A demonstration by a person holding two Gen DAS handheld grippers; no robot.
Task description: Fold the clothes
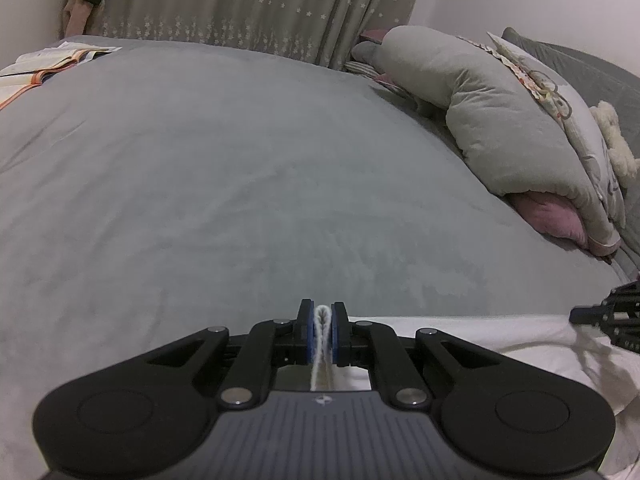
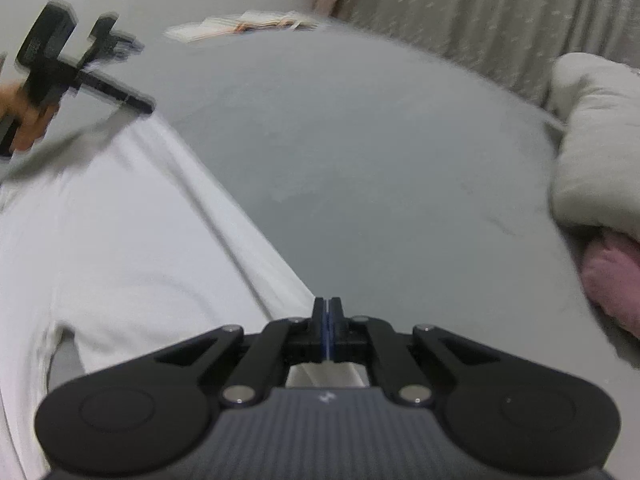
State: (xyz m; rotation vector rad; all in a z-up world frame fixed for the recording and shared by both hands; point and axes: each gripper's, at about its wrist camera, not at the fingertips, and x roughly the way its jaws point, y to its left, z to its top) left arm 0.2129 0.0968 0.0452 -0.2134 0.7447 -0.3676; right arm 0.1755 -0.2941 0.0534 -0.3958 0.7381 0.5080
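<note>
A white garment (image 2: 132,240) lies spread on the grey bed cover (image 1: 240,184). My left gripper (image 1: 322,320) is shut on a folded white edge of the garment, which shows pinched between its blue pads. It also shows, blurred, at the upper left of the right wrist view (image 2: 132,104), over the garment's far end. My right gripper (image 2: 328,320) is shut at the garment's near edge; a strip of white cloth shows just behind its closed pads. Its tip shows at the right edge of the left wrist view (image 1: 580,314). The white cloth (image 1: 500,344) stretches between the two grippers.
A grey pillow (image 1: 500,120) over a pink cushion (image 1: 552,216) lies at the right of the bed, with a patterned pillow behind it. An open book (image 1: 48,60) lies at the far left. A star-patterned curtain (image 1: 260,0) hangs behind the bed.
</note>
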